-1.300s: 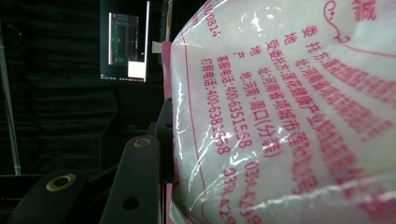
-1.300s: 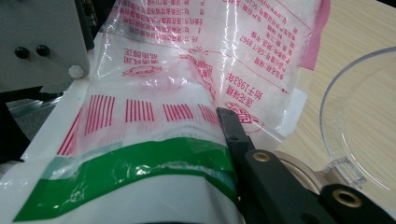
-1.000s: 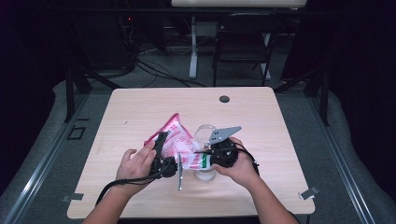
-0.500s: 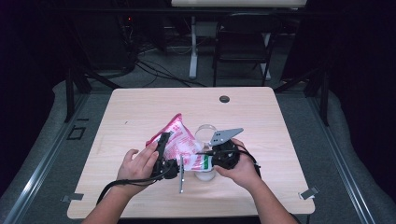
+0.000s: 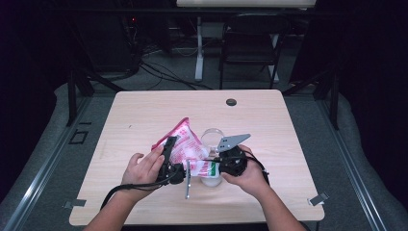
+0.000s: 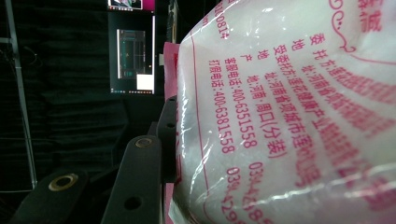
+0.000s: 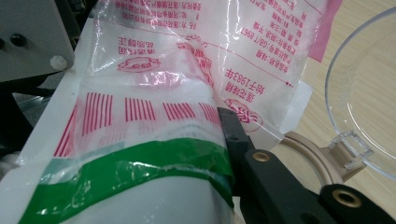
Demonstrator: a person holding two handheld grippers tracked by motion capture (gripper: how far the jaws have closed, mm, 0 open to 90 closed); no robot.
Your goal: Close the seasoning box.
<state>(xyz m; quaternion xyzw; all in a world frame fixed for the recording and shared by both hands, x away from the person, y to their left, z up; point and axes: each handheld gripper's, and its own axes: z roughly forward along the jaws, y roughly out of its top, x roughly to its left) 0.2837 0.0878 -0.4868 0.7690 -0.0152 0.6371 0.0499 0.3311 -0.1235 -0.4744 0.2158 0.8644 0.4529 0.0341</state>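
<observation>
Pale desk (image 5: 144, 115), centre frame: both jaws clamp the pink-printed bag (image 5: 185, 144), left gripper (image 5: 169, 156) and right gripper (image 5: 222, 161), its mouth beside the clear jar (image 5: 211, 139).

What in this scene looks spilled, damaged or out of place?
Nothing has spilled. The pink-printed bag is held off the table by both grippers, tilted beside the clear container, its plastic crumpled where the right gripper clamps it. A metal spoon lies below.

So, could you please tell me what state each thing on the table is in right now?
Bag: full of white grains, lifted and tilted, held by both tools.
Clear container: open, looks empty, on the table.
Left tool: shut on the bag.
Right tool: shut on the bag.
</observation>
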